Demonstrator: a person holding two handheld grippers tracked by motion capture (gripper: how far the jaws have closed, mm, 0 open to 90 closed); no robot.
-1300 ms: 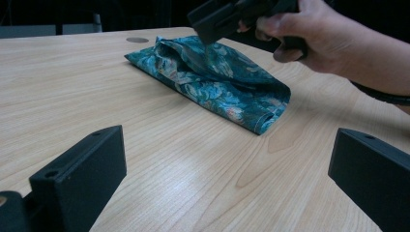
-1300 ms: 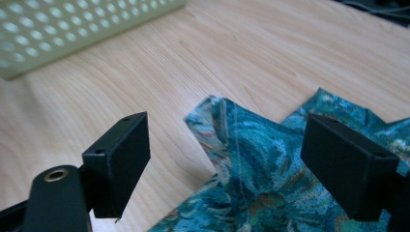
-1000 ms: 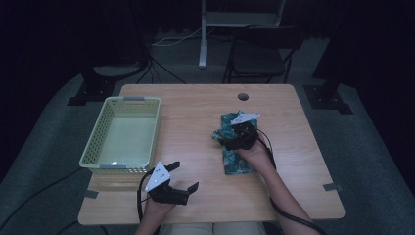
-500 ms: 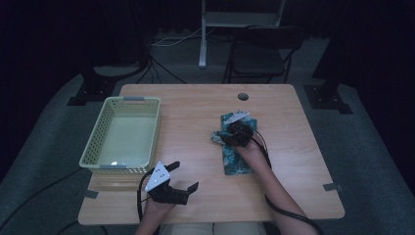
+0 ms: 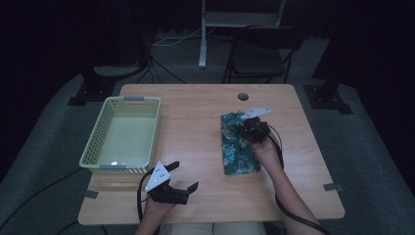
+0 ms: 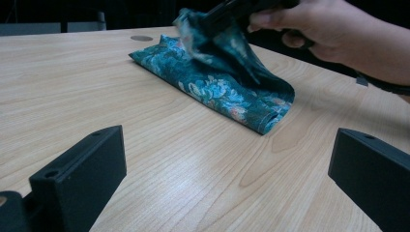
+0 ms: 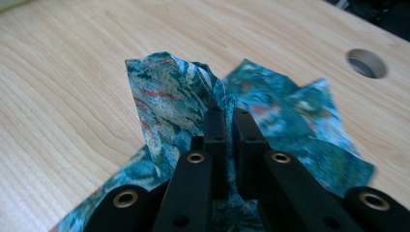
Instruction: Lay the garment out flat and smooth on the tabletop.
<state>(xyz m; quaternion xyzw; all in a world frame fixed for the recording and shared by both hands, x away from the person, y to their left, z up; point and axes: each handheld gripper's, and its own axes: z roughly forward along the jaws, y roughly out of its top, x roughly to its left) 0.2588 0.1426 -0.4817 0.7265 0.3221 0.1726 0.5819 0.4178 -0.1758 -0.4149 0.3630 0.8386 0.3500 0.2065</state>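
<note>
Black jaws of my left gripper point(image 5: 185, 177) stand wide apart with nothing between them, low over the near edge of the wooden table point(image 5: 195, 122), where my left hand point(image 5: 155, 211) holds it just in front of the basket's near corner. In the left gripper view those two jaws frame bare woodgrain, with the cloth lying beyond them. Further in and to the right, my right hand point(image 5: 266, 149) holds my right gripper point(image 5: 243, 129) over the teal floral cloth point(image 5: 237, 147), a folded strip lying lengthwise on the right half of the table. That gripper's jaws are pressed together on a fold of the cloth at its far end and hold it raised off the table; in the right gripper view the fabric stands up in a peak just past the jaw tips. On the left half sits a pale green plastic basket point(image 5: 95, 147). Beyond the cloth, near the table's far edge, is a round cable hole point(image 5: 243, 96).
</note>
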